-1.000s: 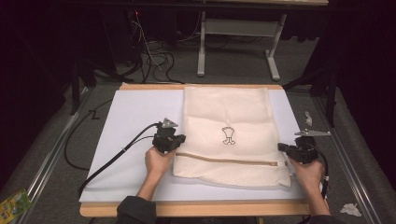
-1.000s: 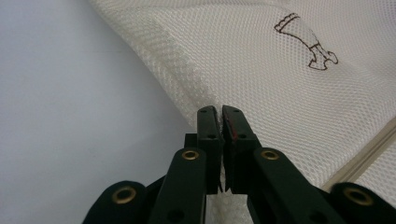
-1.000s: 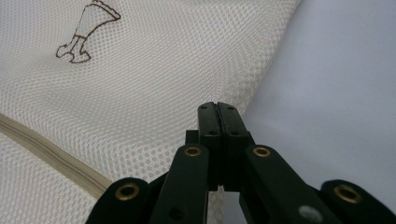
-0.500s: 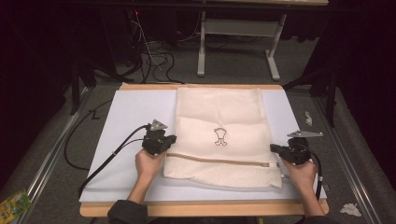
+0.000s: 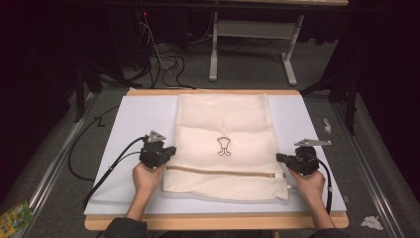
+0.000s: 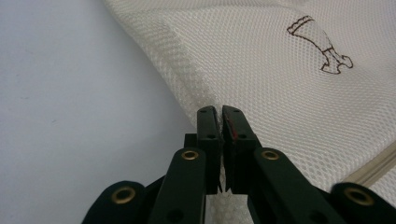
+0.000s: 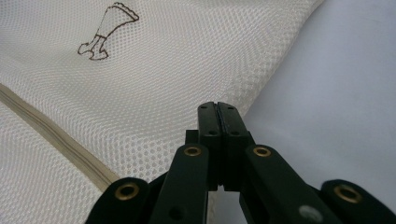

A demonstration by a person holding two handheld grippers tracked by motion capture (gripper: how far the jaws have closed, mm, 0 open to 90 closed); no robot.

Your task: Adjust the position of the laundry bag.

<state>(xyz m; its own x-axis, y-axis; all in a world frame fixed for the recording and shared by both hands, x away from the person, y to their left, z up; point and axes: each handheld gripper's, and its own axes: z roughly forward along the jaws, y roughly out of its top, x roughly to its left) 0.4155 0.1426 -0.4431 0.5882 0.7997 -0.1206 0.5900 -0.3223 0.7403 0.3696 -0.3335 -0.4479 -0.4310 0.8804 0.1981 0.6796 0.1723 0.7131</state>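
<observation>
A cream mesh laundry bag (image 5: 225, 148) with a tan zipper (image 5: 223, 173) running across its near part and a small brown outline emblem (image 5: 224, 147) at its middle lies flat on a pale white mat (image 5: 129, 124), which covers a wooden-edged table (image 5: 213, 222). The bag's far edge reaches almost to the table's far side; its near edge sits a little back from the mat's front.

At the bag's left edge, just above the zipper line, the left gripper (image 6: 219, 112) has its black jaws pressed together on the mesh hem, the fabric pinched between the pads. At the opposite edge, the right gripper (image 7: 217, 108) is likewise clamped on the bag's border, jaws together with mesh caught between them. From above, the left gripper (image 5: 166, 152) and right gripper (image 5: 280, 158) face each other across the bag, each held by a hand rising from the near side, black cables (image 5: 106, 171) trailing toward the mat's edges.

Beyond the table, a grey metal stand (image 5: 252, 44) and tangled cords (image 5: 163, 59) sit on the dark floor.
</observation>
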